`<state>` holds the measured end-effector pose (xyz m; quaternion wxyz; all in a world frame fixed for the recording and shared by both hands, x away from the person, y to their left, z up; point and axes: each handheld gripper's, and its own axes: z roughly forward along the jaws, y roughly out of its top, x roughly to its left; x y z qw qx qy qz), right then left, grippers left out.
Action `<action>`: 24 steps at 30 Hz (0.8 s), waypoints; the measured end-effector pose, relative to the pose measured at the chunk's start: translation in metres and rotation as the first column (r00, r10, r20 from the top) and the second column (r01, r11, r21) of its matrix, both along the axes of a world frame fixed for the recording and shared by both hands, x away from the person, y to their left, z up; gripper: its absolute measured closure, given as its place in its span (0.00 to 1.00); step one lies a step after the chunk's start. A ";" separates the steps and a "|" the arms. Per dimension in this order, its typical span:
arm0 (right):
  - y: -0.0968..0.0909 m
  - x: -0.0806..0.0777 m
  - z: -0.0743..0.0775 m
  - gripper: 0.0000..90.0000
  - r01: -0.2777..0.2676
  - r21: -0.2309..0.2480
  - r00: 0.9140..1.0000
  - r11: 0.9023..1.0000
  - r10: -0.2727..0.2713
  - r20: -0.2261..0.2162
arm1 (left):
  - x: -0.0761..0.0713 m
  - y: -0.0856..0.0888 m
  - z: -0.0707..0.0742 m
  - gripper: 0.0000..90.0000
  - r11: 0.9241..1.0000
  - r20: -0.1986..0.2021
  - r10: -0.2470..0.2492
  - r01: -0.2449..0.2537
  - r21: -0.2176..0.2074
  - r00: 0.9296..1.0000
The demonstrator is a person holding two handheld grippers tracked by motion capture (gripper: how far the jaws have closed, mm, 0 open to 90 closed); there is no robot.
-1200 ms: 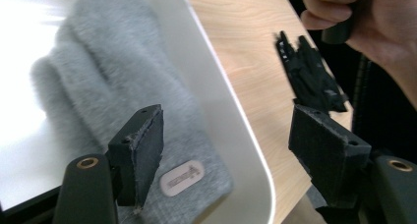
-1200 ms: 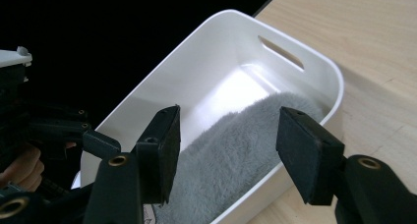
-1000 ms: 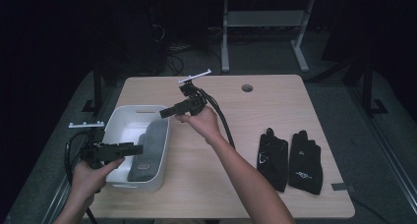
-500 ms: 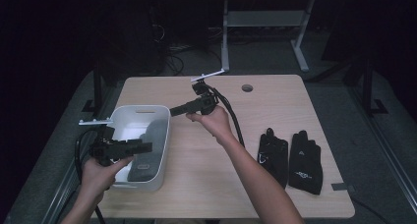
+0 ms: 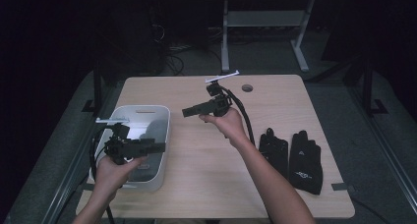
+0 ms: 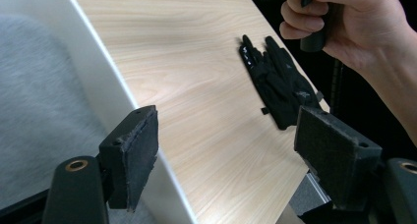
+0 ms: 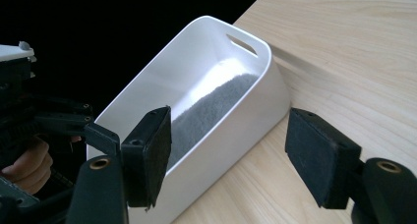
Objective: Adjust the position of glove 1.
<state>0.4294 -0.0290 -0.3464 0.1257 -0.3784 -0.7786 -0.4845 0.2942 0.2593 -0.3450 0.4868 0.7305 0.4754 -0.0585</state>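
At the lower left of the high view the left tool (image 5: 158,146) hangs over the white bin (image 5: 142,111), its jaws wide with nothing between them, having just been opening. The bin's long axis runs from the near tabletop (image 5: 196,184) edge toward the far one, its handle slot at the far end, grey cloth (image 7: 211,111) inside. In the centre, the right tool (image 5: 186,112) points left at the bin, jaws likewise just opening and bare. The black gloves (image 5: 295,155) lie at the lower right, fingers pointing away. Probably a glove comes next: swing a tool right, approach across the cuff, grip squarely.
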 end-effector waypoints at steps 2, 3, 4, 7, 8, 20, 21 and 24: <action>-0.005 -0.001 0.001 0.37 0.004 0.002 1.000 1.000 -0.004 0.000 | 0.001 -0.003 0.001 0.26 1.000 -0.001 -0.011 0.011 0.000 1.000; -0.008 -0.002 0.002 0.37 0.005 0.006 1.000 1.000 -0.005 0.005 | 0.001 -0.006 0.001 0.26 1.000 -0.001 -0.011 0.011 0.001 1.000; -0.011 -0.002 0.002 0.37 0.010 0.007 1.000 1.000 -0.010 0.005 | 0.001 -0.007 0.001 0.26 1.000 0.002 -0.015 0.015 0.002 1.000; -0.021 -0.004 0.003 0.37 0.021 0.010 1.000 1.000 -0.021 0.007 | 0.003 -0.013 0.002 0.26 1.000 0.001 -0.025 0.025 0.004 1.000; -0.024 -0.005 0.002 0.37 0.022 0.011 1.000 1.000 -0.022 0.009 | 0.003 -0.015 0.002 0.26 1.000 0.000 -0.027 0.027 0.005 1.000; -0.055 -0.012 -0.003 0.37 0.036 0.018 0.999 0.999 -0.036 -0.011 | 0.006 -0.037 0.003 0.26 0.998 0.003 -0.062 0.062 0.014 0.998; -0.058 -0.013 -0.003 0.37 0.041 0.016 0.999 0.999 -0.040 -0.012 | 0.006 -0.039 0.003 0.26 0.998 0.002 -0.066 0.066 0.014 0.998; -0.066 -0.014 -0.003 0.37 0.050 0.017 0.999 0.999 -0.050 -0.012 | 0.006 -0.045 0.003 0.25 0.997 0.004 -0.080 0.079 0.016 0.997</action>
